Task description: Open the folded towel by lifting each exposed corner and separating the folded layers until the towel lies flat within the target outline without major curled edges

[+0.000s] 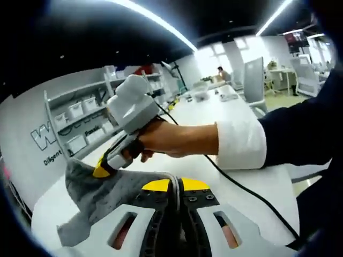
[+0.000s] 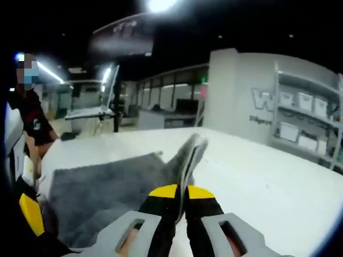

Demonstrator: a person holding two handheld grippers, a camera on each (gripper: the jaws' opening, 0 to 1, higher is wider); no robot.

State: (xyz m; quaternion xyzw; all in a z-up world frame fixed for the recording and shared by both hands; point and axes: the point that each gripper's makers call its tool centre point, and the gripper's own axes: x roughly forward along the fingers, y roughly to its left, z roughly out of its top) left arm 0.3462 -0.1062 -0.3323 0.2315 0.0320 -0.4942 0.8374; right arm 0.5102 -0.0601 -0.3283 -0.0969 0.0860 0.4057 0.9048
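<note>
A grey towel (image 1: pixel 107 195) is held up over the white table (image 1: pixel 252 187). In the left gripper view my left gripper (image 1: pixel 178 186) is shut on one towel edge, the cloth pinched between its yellow tips. A hand holds my right gripper (image 1: pixel 101 170) just beyond, its yellow tip at another raised corner of the towel. In the right gripper view my right gripper (image 2: pixel 182 191) is shut on a towel edge (image 2: pixel 187 155) that stands up between its jaws. The rest of the grey towel (image 2: pixel 102 195) spreads to the left on the table (image 2: pixel 268 182). My left gripper (image 2: pixel 29 214) shows at the left edge.
A black cable (image 1: pixel 241 184) trails across the table from the right gripper. Shelves with white bins (image 1: pixel 80 115) stand along the wall past the table, and shelves (image 2: pixel 305 128) also stand at right in the right gripper view. A person (image 2: pixel 32 123) is at left. More desks and chairs (image 1: pixel 254 80) lie farther off.
</note>
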